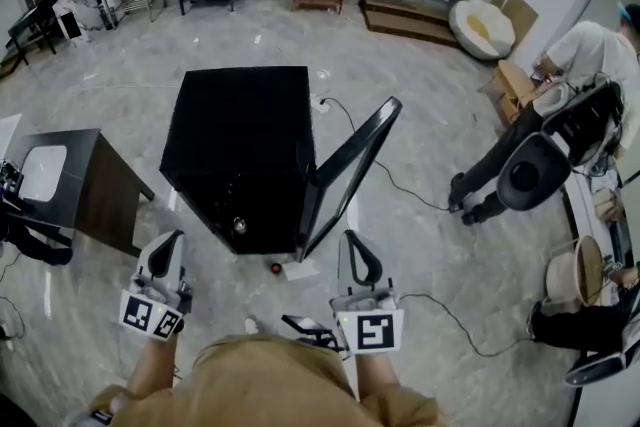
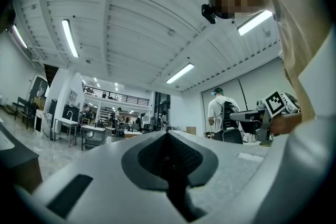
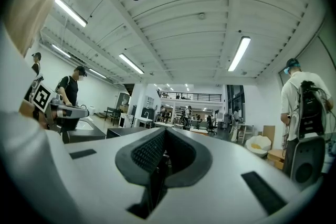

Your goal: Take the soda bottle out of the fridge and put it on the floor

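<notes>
Both jaw pairs are closed and empty; the soda bottle (image 1: 240,225) (apparently upright) sits low inside the open fridge (image 1: 240,135), beyond both, nearer the left gripper (image 1: 170,241) than the right gripper (image 1: 352,241).

The head view looks from high up, steeply down at the floor (image 1: 430,145) and the black fridge (image 1: 240,145). The left gripper (image 1: 172,243) and right gripper (image 1: 352,241) are close below it. Each gripper view sits low behind its own jaws and looks a little upward across the big room, up to the ceiling (image 2: 131,18). Both show the far railing (image 2: 113,96). The left gripper view also catches the right gripper's marker cube (image 2: 275,104).
</notes>
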Action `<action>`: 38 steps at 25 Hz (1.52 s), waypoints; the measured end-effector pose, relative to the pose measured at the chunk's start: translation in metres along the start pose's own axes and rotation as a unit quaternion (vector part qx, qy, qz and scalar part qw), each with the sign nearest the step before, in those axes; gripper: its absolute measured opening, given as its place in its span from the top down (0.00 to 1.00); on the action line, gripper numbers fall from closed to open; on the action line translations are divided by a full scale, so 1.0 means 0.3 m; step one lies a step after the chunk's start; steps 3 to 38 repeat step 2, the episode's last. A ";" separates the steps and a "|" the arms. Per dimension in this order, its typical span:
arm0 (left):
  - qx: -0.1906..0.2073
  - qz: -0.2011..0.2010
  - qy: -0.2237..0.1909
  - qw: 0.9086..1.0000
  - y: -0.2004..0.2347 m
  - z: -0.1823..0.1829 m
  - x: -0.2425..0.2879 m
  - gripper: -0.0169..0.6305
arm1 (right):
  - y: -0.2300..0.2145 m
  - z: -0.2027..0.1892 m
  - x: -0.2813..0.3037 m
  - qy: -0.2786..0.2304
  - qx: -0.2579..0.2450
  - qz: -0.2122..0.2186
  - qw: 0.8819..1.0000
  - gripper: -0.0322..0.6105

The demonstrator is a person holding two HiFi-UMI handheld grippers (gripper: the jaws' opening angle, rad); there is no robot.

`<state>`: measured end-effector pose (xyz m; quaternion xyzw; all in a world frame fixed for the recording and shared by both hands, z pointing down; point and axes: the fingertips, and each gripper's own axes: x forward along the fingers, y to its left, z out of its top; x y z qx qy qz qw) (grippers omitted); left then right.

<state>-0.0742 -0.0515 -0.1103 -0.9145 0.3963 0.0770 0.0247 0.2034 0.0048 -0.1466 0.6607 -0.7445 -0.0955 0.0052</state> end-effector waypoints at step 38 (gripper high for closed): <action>-0.001 0.002 0.000 1.000 0.002 0.000 0.000 0.97 | -0.010 0.007 -0.002 0.001 -0.008 -0.002 1.000 0.95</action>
